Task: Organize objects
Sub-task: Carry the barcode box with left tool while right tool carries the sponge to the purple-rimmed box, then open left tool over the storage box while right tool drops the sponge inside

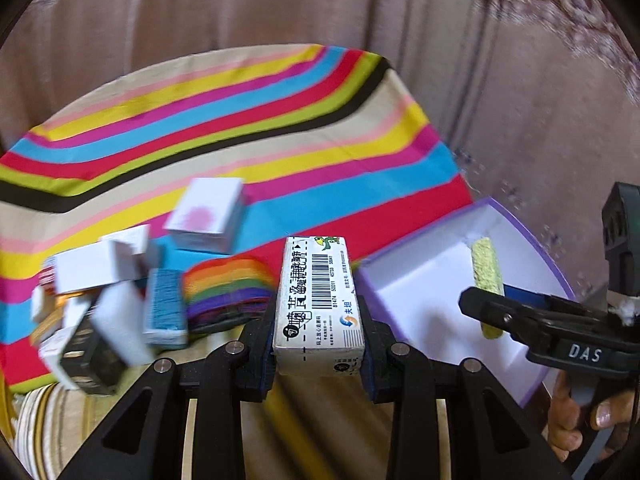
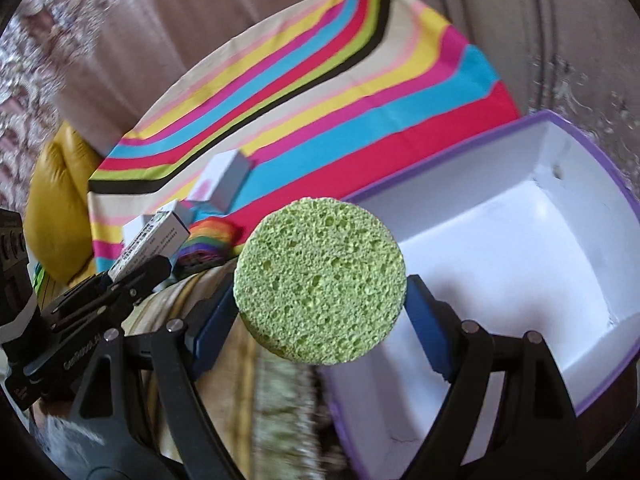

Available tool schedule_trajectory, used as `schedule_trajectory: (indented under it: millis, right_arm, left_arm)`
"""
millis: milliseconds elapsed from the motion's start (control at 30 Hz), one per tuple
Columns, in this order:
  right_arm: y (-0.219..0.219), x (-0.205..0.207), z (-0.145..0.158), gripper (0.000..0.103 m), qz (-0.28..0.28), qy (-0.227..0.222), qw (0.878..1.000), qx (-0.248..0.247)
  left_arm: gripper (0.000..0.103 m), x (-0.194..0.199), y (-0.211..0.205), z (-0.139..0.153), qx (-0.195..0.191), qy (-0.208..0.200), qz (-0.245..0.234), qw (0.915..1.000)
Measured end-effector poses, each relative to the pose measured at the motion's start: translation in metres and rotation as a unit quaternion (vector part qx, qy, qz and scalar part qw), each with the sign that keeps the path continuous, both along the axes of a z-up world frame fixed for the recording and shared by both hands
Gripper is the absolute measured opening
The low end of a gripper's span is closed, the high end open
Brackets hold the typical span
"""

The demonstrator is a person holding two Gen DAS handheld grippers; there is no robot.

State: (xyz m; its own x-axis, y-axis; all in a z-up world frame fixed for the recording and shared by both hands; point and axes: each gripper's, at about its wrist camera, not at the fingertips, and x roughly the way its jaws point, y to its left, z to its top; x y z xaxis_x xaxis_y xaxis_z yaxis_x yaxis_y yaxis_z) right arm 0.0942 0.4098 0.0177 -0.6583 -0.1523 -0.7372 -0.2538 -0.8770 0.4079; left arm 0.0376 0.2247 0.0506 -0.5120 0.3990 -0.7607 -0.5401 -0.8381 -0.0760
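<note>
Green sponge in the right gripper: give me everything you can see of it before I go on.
The green sponge is a round, flat disc of light green, porous, open-celled foam, dry-looking and whole. The right gripper holds it by its rim between the blue-padded jaws, flat face toward the right wrist camera. In the left wrist view it shows edge-on, a thin upright strip. It hangs above the near corner of the open purple-edged white box; only the jaws touch it.

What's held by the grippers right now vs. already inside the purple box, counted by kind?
Barcoded white carton, in left gripper: 1
Round green sponge, in right gripper: 1
Items in purple box: 0 visible
Total: 2
</note>
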Motion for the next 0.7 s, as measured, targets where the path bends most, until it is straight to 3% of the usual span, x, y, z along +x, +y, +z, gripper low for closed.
schedule_trajectory:
  millis: [400,533,700]
  right_arm:
    - [0.046,0.016,-0.021,0.084,-0.065,-0.049,0.996,0.029]
    - [0.056,0.024,-0.023,0.085,-0.090,-0.040,0.995,0.029]
    - [0.059,0.025,-0.022,0.093,-0.098,-0.037,0.994,0.032]
  left_arm:
    - [0.035,0.008,0.070,-0.019,-0.007,-0.053,-0.091,0.9944]
    - [0.037,0.007,0.083,-0.025,-0.009,-0.072,-0.109,0.9914]
    - [0.055,0.003,0.081,-0.026,0.004,-0.080,-0.100,0.9917]
